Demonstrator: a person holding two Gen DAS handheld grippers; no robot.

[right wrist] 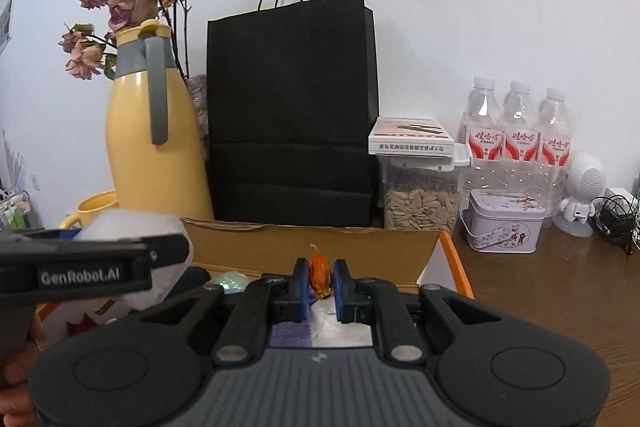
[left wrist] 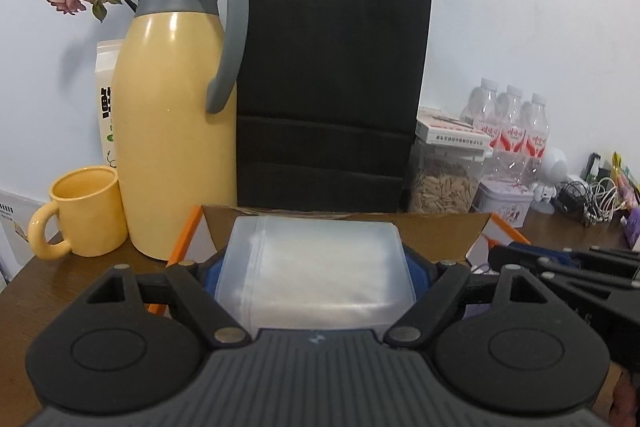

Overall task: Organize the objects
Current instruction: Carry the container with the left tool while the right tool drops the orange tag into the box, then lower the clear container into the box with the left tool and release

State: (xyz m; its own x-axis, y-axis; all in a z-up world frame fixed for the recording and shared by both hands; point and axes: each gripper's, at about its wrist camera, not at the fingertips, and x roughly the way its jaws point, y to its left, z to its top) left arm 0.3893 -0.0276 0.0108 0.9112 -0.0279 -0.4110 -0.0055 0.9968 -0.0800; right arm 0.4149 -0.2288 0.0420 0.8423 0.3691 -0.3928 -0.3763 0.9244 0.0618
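The left gripper (left wrist: 316,279) has its jaws wide apart, pressed on both sides of a soft clear pouch (left wrist: 316,267). The pouch hangs just above the open cardboard box (left wrist: 440,235) near the front of the bench (left wrist: 60,275). The right gripper (right wrist: 320,285) has its jaws nearly shut on a small orange thing (right wrist: 320,273), which looks like a dried flower or a small toy; I cannot tell which. It is also over the box.

The pouch is smooth and squashy, so it could slip out if the jaws loosen too soon. The orange thing is tiny and thin, so a hard squeeze could crush it, and a wobble could drop it beside the box.

The two grippers are close side by side. They could bump if both go down together.

Far behind the box stand a black paper bag (left wrist: 336,91) and a tall yellow jug (left wrist: 176,131), with a yellow mug (left wrist: 88,211) to the left. A push too far could knock them. On the right are a seed jar (right wrist: 420,199), a small tin (right wrist: 504,227) and water bottles (right wrist: 516,131). The bare bench on the near right gives the most open room.
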